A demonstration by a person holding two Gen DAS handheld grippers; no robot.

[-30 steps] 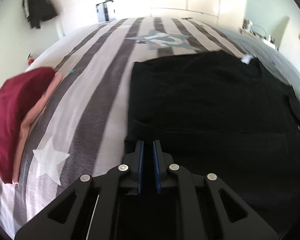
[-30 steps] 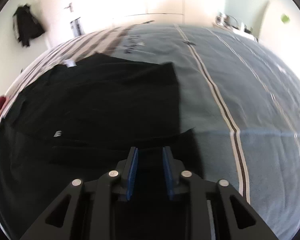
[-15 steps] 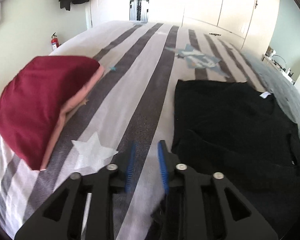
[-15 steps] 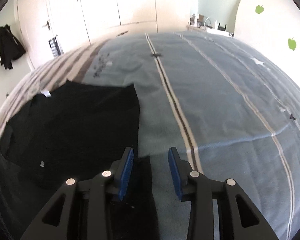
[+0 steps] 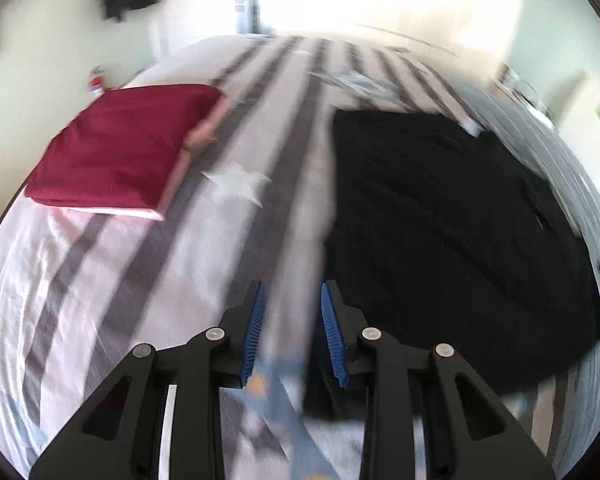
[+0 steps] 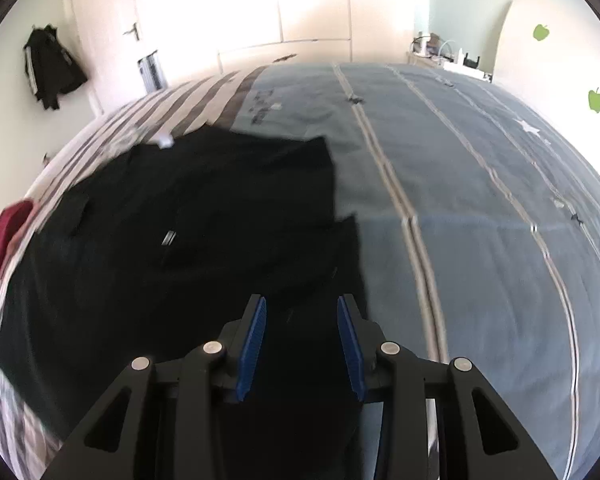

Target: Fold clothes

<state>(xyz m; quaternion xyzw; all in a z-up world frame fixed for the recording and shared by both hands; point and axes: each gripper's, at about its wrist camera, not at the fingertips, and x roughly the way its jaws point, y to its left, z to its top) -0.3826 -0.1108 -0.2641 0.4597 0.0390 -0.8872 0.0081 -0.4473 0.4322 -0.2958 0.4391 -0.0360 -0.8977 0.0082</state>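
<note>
Black garment lay partly folded on the bed, its L edge by the grey stripes, its R edge on the blue side of the cover. L gripper had fingers spread w/ nothing between, hanging over bare stripe just L of the garment. R gripper also spread, empty, above the garment's near R part; can't tell if it touched cloth. Red folded stack sat well apart at L, on a pink piece.

Risks, as judged: L view was heavily blurred, so next grab might miss the hem or pinch the bedcover too. Loose layers near the R edge looked uneven; a one-sided pull would prob skew the fold. A pull toward the stack could nudge it.
</note>
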